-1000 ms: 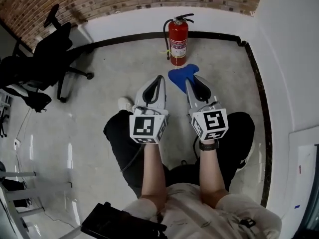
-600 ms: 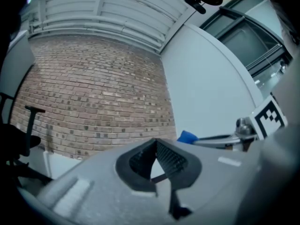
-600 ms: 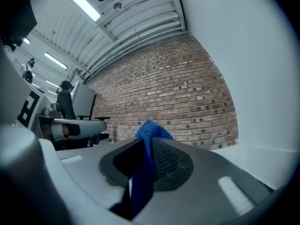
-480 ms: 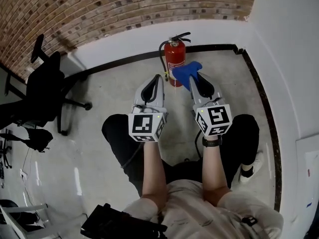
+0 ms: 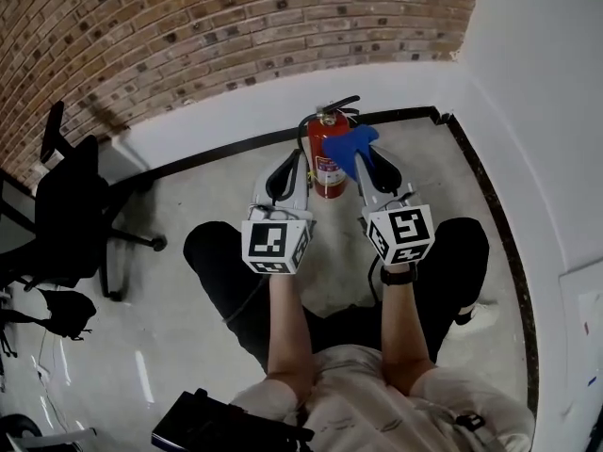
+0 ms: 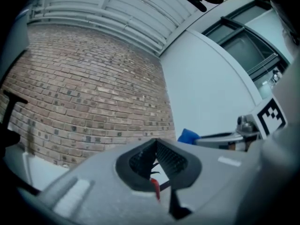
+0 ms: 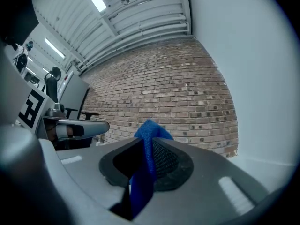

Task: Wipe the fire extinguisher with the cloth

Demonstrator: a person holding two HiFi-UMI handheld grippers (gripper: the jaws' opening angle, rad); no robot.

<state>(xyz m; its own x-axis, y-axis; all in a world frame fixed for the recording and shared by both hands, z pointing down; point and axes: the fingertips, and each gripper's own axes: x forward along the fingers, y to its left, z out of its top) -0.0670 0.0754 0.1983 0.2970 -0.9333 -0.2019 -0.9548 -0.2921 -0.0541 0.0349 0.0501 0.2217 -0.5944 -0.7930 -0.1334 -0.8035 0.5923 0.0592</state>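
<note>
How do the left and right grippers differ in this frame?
The right gripper is shut on the blue cloth; the left gripper is shut on nothing. In the head view the right gripper's cloth overlaps the fire extinguisher, while the left gripper's tip lies just left of it. Both point towards the extinguisher, side by side.
</note>
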